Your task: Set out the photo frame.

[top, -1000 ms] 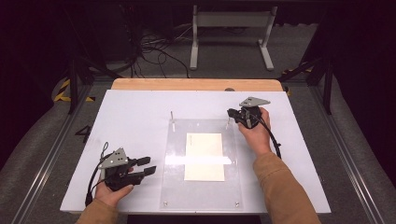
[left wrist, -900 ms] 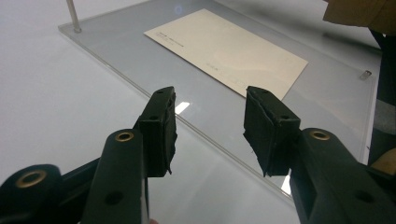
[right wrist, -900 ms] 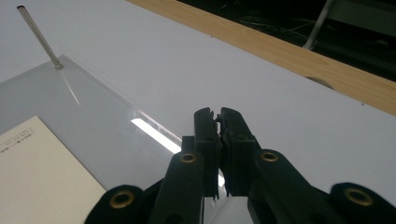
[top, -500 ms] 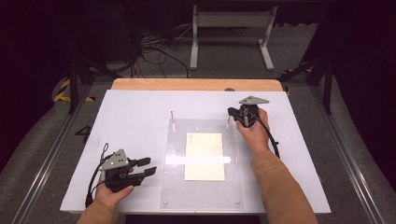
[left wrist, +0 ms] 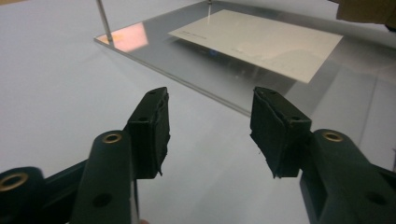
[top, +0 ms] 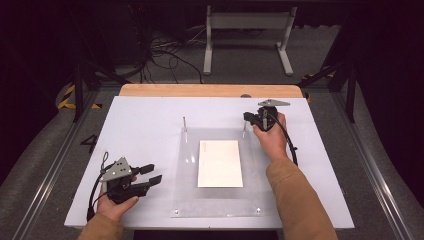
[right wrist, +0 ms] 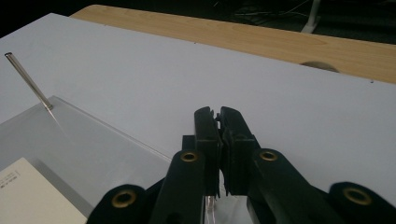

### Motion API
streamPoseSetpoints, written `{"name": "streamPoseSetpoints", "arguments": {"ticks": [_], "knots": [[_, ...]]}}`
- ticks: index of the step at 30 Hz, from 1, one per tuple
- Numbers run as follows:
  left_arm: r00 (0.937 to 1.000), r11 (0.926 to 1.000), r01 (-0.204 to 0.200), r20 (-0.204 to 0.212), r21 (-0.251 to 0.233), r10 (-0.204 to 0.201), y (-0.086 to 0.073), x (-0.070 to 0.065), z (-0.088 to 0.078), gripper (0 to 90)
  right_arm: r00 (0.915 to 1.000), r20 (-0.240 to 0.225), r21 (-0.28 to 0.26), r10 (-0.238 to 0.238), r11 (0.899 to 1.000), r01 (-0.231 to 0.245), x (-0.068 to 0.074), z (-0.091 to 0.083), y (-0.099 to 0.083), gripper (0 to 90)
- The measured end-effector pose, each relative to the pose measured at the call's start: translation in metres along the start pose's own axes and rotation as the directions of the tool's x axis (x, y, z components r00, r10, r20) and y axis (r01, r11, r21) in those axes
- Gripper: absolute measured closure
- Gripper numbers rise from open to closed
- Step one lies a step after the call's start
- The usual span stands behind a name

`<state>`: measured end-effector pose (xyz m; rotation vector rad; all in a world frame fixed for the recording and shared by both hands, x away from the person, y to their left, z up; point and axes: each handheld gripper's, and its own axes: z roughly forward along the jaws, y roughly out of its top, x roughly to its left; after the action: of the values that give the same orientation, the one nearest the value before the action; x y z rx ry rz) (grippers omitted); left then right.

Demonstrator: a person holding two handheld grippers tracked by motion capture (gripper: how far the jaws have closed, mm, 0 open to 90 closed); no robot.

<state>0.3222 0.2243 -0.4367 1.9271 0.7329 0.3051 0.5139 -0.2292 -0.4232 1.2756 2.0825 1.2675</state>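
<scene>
A clear acrylic plate point(top: 220, 200) lies in the middle of the white table point(top: 140, 120) with a cream card point(top: 220, 162) on it. A thin metal pin stands at each far corner: the left pin point(top: 184, 124) is free, and the right pin point(top: 244, 131) runs up into my right gripper point(top: 246, 118), whose jaws are pressed together on it. In the right gripper view, that gripper point(right wrist: 218, 116) shows a bright sliver of pin below the pads. My left gripper point(top: 152, 174) rests at the front left. Its jaws have just been opening, and nothing is between them point(left wrist: 210, 126).
A bare wooden strip point(top: 210, 90) runs along the far table edge. Beyond it stand a white metal stand point(top: 247, 30) and loose cables point(top: 165, 50) on the floor. Metal rails flank the table. The plate's edge point(left wrist: 187, 51) lies just ahead of the left jaws.
The left gripper's jaws stand wider apart than before. Both hands have stayed where they were, and the right gripper has stayed shut at the right pin.
</scene>
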Motion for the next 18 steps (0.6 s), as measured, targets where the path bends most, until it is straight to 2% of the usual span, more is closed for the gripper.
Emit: {"name": "streamPoseSetpoints", "arguments": {"ticks": [1, 7, 9, 11, 15, 18], "knots": [[0.9999, 1.0, 0.008, -0.009, 0.003, -0.008, 0.0, -0.001, 0.0, 45.1, 1.0, -0.001, 0.001, 0.004, 1.0, -0.004, -0.001, 0.001, 0.001, 85.9], [0.9985, 0.9998, -0.003, -0.054, 0.017, 0.004, -0.002, -0.002, -0.003, 36.2, 0.9996, -0.013, -0.004, 0.026, 1.0, -0.026, -0.005, 0.004, 0.001, 85.8], [0.9974, 0.9996, -0.025, -0.068, 0.016, 0.026, -0.002, -0.003, 0.001, 34.3, 0.9995, -0.006, -0.006, 0.03, 1.0, -0.03, -0.005, 0.006, 0.002, 85.6], [0.9942, 0.9976, -0.064, -0.085, 0.029, 0.066, -0.002, -0.005, 0.005, 32.0, 0.9992, 0.0, -0.008, 0.039, 0.999, -0.039, -0.006, 0.008, 0.003, 85.4], [0.9891, 0.9916, -0.103, -0.098, 0.077, 0.111, -0.004, -0.01, 0.013, 30.4, 0.9989, 0.001, -0.002, 0.048, 0.999, -0.048, -0.008, 0.012, 0.004, 85.0], [0.9836, 0.9889, -0.141, -0.107, 0.048, 0.145, -0.003, -0.015, 0.013, 27.3, 0.9976, -0.007, -0.007, 0.069, 0.998, -0.069, -0.011, 0.015, 0.004, 85.0]]}}
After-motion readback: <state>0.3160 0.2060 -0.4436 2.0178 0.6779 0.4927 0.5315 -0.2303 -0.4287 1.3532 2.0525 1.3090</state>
